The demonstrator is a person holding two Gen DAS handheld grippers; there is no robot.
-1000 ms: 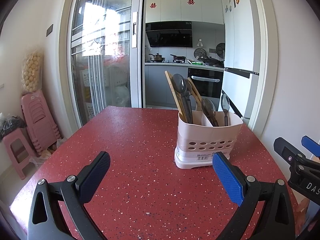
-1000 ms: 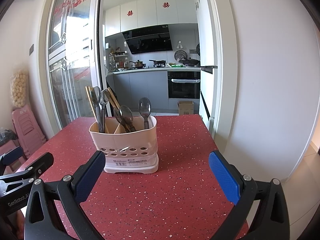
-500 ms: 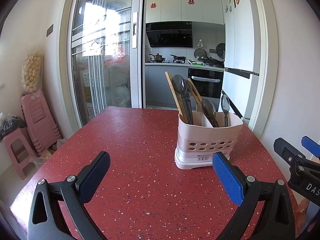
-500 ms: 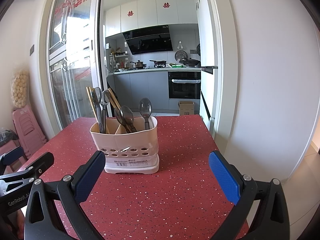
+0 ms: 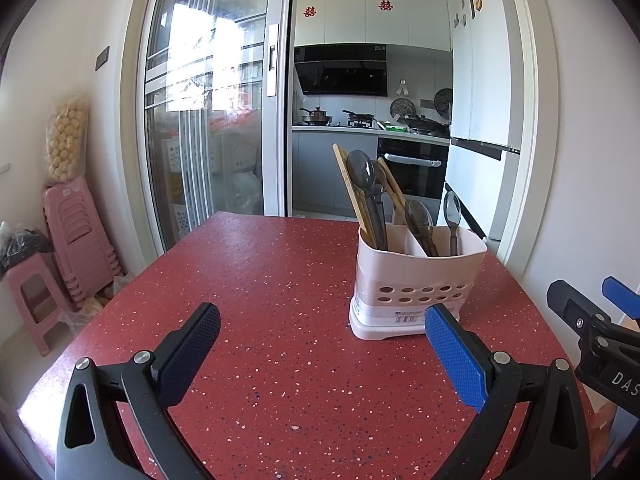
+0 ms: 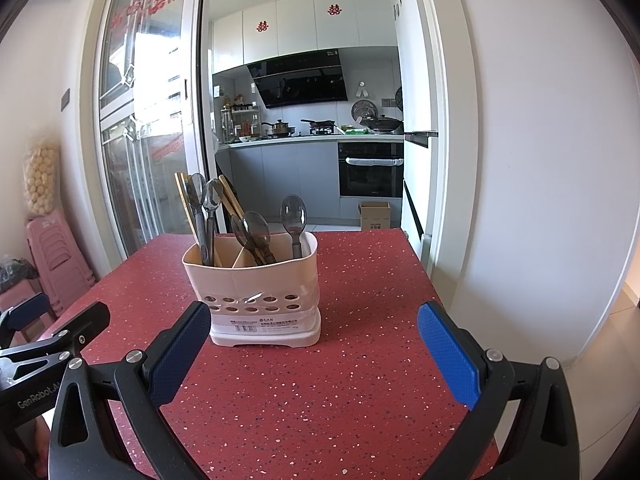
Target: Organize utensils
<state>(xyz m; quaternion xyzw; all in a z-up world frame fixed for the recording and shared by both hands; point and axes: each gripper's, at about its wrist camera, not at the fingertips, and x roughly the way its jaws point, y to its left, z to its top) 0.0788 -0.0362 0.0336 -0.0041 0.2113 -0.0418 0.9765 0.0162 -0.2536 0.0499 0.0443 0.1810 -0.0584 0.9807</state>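
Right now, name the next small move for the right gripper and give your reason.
Probably ease the right gripper forward and up toward the spoons in the holder. Both grippers are open and empty; the left gripper sits farther to the holder's side, and spoons stand mixed with chopsticks.

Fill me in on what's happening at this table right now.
A person holds two handheld grippers over a red speckled table, and neither is gripping anything. The left gripper and the right gripper are both open and empty, a little short of the white utensil holder. The holder stands upright on the table, divided into compartments. Wooden chopsticks and dark spoons stand in it, handles down. No utensils lie loose on the table.
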